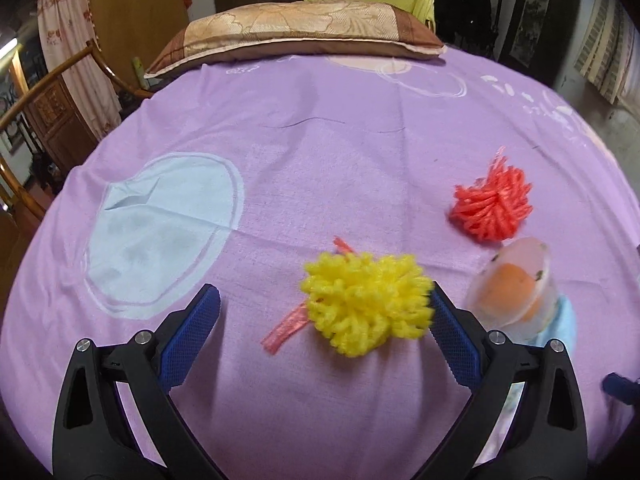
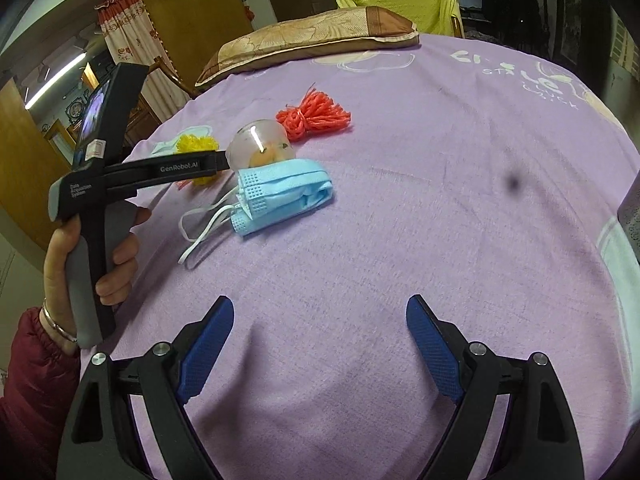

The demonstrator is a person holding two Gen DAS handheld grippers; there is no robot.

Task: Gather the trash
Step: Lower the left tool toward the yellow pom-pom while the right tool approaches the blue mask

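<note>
On the purple bed sheet [image 2: 400, 200] lay one yellow pom-pom [image 1: 366, 304], one red pom-pom [image 1: 492, 210], one clear plastic cup [image 2: 262, 144] and one folded blue face mask [image 2: 282, 192]. The left gripper [image 1: 326, 332] stood apart around the yellow pom-pom, not clamped. The right gripper [image 2: 320, 344] was apart over bare sheet.
</note>
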